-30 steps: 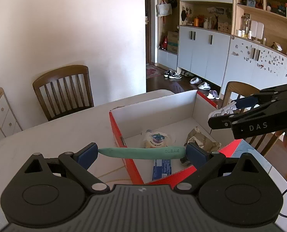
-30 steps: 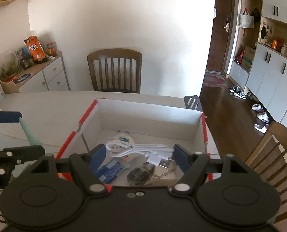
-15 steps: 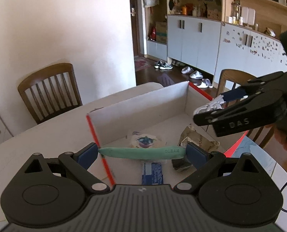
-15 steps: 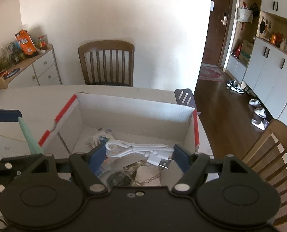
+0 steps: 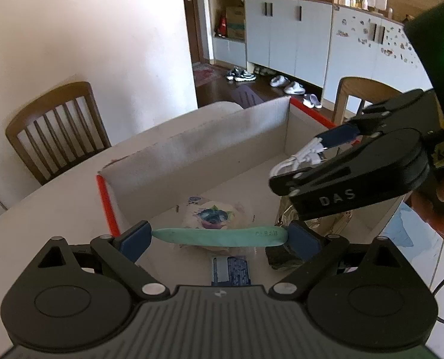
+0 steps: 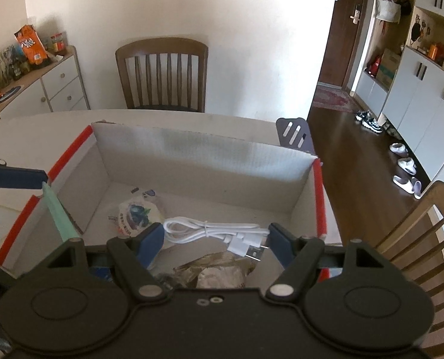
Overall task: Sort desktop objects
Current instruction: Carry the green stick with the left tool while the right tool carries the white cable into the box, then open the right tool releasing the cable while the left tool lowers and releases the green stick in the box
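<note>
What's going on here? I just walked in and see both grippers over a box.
A person is sorting desk items into an open cardboard box on the table. The left gripper holds a flat green tool marked CLEAN lengthwise between its pads; the right gripper holds a bundled white USB cable. Both hang above the box, which already holds a round printed packet, a crumpled wrapper and a blue card. Neither item is released yet.

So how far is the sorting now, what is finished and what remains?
Already in the cardboard box: a round printed packet, a crumpled wrapper and a blue card. In hand: the left claw grips a green stick and the right claw grips a white cable, both over the box. Left: releasing both inside.
</note>
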`<control>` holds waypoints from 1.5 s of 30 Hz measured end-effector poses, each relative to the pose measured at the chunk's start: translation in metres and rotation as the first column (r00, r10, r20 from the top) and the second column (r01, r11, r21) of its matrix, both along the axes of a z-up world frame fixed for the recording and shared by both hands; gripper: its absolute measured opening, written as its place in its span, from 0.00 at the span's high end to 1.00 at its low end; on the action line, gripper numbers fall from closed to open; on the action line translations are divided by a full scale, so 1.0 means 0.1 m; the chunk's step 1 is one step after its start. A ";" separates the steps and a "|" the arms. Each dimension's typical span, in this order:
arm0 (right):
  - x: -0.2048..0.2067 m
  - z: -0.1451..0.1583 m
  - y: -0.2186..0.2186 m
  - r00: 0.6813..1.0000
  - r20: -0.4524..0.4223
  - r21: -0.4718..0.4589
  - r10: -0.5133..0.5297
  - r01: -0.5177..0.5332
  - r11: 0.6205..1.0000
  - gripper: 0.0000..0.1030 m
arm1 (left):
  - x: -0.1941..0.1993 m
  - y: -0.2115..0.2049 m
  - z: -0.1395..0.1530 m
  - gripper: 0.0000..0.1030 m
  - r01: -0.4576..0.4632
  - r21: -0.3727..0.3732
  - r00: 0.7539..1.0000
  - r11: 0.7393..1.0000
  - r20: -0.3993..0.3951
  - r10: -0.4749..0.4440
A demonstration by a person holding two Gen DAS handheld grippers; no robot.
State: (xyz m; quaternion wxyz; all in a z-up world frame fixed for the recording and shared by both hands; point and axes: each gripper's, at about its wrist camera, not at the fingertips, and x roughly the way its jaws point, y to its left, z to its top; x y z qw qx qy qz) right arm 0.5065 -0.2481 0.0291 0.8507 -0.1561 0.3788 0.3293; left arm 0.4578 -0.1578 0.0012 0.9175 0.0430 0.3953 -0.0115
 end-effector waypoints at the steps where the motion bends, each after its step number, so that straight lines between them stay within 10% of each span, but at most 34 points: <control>1: 0.02 -0.01 0.03 1.000 -0.004 -0.003 0.003 -0.003 1.000 0.27 | 0.03 0.00 -0.02 0.05 0.005 0.003 1.000 1.000 -0.008 -0.005; 23: 0.24 -0.40 0.23 0.992 -0.121 -0.108 0.035 -0.048 0.993 0.27 | 0.32 -0.01 -0.42 0.04 0.054 -0.050 0.980 0.997 -0.190 -0.062; 45: 0.23 -0.24 0.16 0.994 -0.112 -0.074 0.014 -0.023 0.997 0.24 | 0.19 -0.02 -0.27 0.04 0.023 -0.077 0.986 0.997 -0.163 -0.035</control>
